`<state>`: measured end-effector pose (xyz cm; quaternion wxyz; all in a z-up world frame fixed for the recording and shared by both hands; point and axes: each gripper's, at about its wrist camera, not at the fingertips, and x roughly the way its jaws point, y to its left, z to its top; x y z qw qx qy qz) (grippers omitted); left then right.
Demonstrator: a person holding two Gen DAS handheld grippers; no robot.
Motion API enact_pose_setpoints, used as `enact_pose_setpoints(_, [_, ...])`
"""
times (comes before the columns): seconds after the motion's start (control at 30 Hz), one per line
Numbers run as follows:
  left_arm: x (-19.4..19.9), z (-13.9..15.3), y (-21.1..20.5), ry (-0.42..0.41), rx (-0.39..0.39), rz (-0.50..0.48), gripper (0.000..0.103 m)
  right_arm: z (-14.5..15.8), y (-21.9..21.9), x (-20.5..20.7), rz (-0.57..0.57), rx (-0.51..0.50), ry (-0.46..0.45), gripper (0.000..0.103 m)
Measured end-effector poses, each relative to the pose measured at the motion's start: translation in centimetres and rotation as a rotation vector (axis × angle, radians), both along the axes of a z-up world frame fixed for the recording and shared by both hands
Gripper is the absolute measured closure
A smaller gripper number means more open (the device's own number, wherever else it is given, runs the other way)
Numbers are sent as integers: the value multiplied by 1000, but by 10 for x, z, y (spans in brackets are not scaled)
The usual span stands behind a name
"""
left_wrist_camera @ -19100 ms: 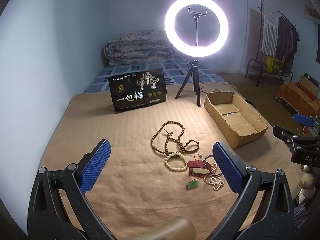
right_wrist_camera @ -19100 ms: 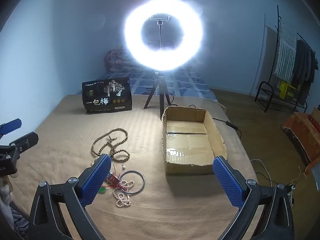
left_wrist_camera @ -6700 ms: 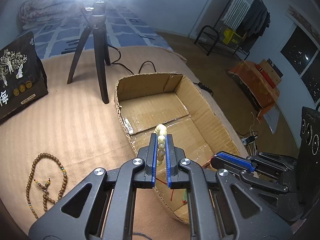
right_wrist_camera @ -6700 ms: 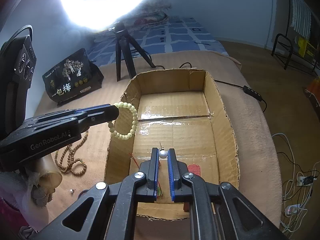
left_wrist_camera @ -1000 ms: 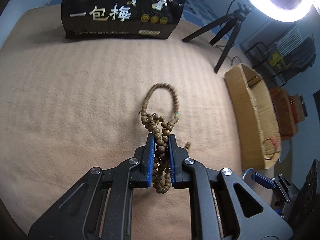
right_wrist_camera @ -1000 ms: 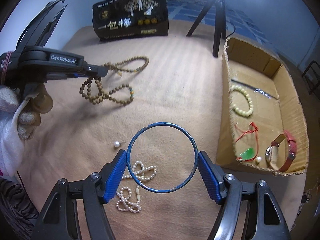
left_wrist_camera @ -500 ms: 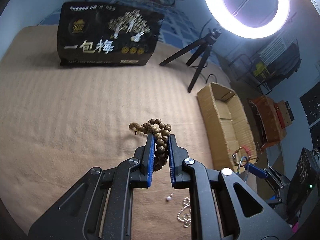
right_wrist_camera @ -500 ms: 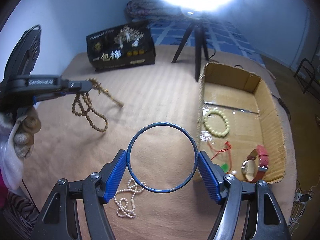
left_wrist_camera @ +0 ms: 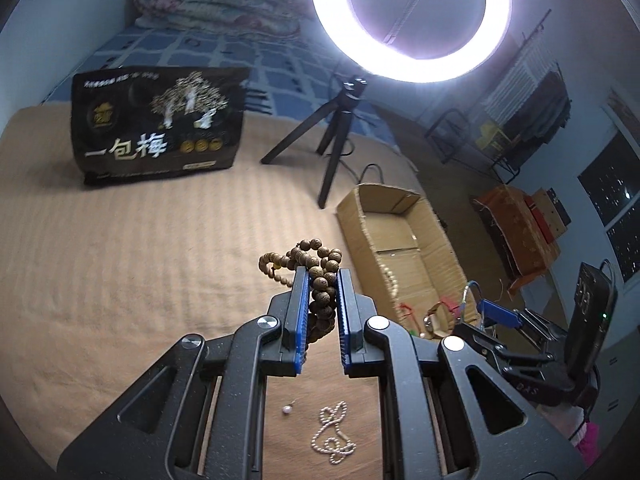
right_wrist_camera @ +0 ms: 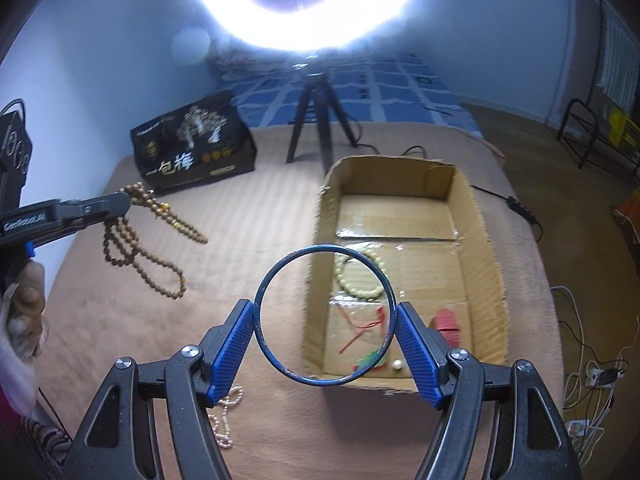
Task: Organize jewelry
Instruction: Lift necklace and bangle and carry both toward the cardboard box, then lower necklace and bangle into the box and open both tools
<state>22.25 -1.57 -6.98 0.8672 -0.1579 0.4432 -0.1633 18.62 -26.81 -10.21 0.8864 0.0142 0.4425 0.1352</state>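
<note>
Beside the box [right_wrist_camera: 484, 240]: left gripper [left_wrist_camera: 322, 280] pinching beads [right_wrist_camera: 136, 248], right gripper [right_wrist_camera: 325, 320] clamping bangle [right_wrist_camera: 264, 280], both raised for drop-in.

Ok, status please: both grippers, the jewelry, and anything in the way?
Left gripper shut on wooden beads, lifted. Right gripper shut on blue bangle, near box. Pearl strand on the blanket. Path clear.

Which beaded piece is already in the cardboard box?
The pale bead bracelet lies inside. The brown wooden strand hangs from the left claw; the pearl strand is on the blanket.
</note>
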Motion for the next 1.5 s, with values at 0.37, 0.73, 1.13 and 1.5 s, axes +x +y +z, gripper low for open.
enact_pose_setpoints(0.37, [17,11,-43,-34,-8,-60,92,0,-26,14,-54,-10,-9,30])
enact_pose_setpoints(0.73, [36,23,-84,-69,-6,-107,92,-2,-42,24,-85,-2,-11,30])
enact_pose_setpoints(1.13, [64,18,-126,-73,0,-144,92,-9,-61,37,-115,13,2,30])
enact_pose_setpoints(1.5, [87,-11,-154,-39,32,-160,92,-25,-69,51,-118,6,33,30])
